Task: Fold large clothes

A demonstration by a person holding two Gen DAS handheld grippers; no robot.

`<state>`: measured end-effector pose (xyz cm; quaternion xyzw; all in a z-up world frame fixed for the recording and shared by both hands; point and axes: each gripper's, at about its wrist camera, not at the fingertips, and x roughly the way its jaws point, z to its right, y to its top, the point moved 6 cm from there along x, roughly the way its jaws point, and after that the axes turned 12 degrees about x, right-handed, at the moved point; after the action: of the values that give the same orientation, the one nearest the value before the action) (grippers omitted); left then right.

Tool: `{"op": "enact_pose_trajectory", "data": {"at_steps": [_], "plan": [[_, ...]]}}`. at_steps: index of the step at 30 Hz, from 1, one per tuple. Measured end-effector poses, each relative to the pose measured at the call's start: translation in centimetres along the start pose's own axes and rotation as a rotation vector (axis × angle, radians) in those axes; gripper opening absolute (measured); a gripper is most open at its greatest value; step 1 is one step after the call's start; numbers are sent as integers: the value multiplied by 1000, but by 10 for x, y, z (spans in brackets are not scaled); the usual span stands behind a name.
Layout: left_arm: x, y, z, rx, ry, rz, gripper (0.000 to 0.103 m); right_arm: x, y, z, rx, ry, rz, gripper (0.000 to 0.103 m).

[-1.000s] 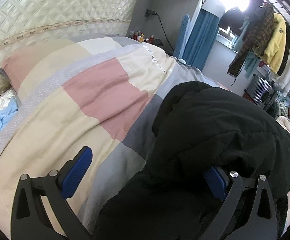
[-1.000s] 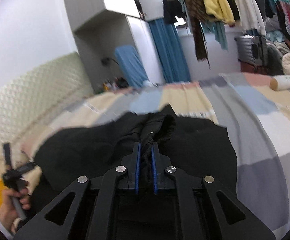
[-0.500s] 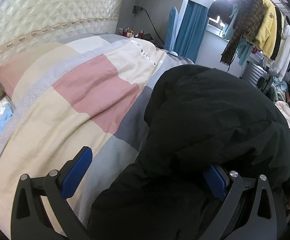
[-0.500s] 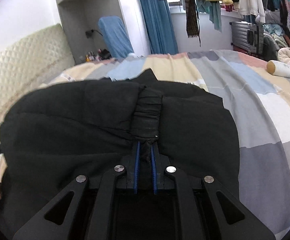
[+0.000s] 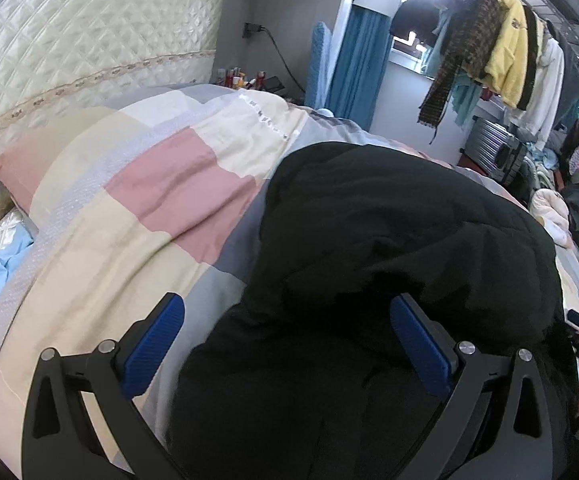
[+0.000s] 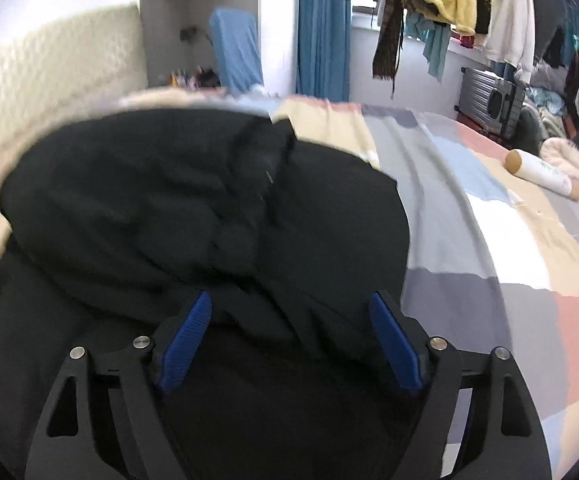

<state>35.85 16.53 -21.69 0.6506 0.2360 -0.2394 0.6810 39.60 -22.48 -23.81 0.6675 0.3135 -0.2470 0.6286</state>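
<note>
Letting go, my right hand-held gripper [image 6: 289, 344] has just spread wide, dropping the folded black coat [image 6: 193, 200] onto the bed [image 6: 489, 248]; my left hand-held gripper [image 5: 285, 344] also gapes empty.

No legible text anywhere, roll [image 6: 544, 173] markings (perhaps print) too blurred

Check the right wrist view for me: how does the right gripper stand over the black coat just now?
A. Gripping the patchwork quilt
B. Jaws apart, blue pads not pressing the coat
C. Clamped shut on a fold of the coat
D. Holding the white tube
B: the right gripper has just been opening; its blue pads stand wide apart, with the black coat lying loose between them.
</note>
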Motion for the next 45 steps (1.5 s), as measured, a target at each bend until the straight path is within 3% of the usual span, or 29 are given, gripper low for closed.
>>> {"op": "enact_pose_trajectory", "data": {"at_steps": [5, 7, 9, 11, 12, 14, 21, 26, 30, 34, 45], "plan": [[4, -5, 5, 0, -5, -16, 102, 19, -4, -4, -77, -21, 11, 78], [5, -5, 8, 7, -8, -18, 102, 23, -2, -10, -97, -19, 11, 66], [5, -5, 10, 17, -8, -14, 102, 23, 1, -11, -89, -13, 18, 40], [4, -4, 12, 20, -10, -12, 102, 17, 6, -10, -57, -9, 42, 23], [3, -4, 11, 16, -16, -10, 102, 13, 10, -7, -36, -9, 55, 16], [-1, -4, 10, 8, -27, -2, 102, 9, 17, 2, 23, -2, 75, 14], [-11, -5, 8, -16, -46, 3, 102, 25, 15, 13, 96, -7, 32, 15], [-39, -4, 17, -20, -68, 35, 102, -5, 18, 11, 182, 56, 19, 32], [-75, 7, 28, 1, -76, 70, 102, -56, 21, 0, 245, 130, 55, 34], [-124, 19, 37, 29, -87, 115, 102, -126, 30, -17, 226, 179, 143, 34], [-289, 48, 37, 67, -81, 235, 102, -314, 54, -38, 193, 239, 364, 34]]}}
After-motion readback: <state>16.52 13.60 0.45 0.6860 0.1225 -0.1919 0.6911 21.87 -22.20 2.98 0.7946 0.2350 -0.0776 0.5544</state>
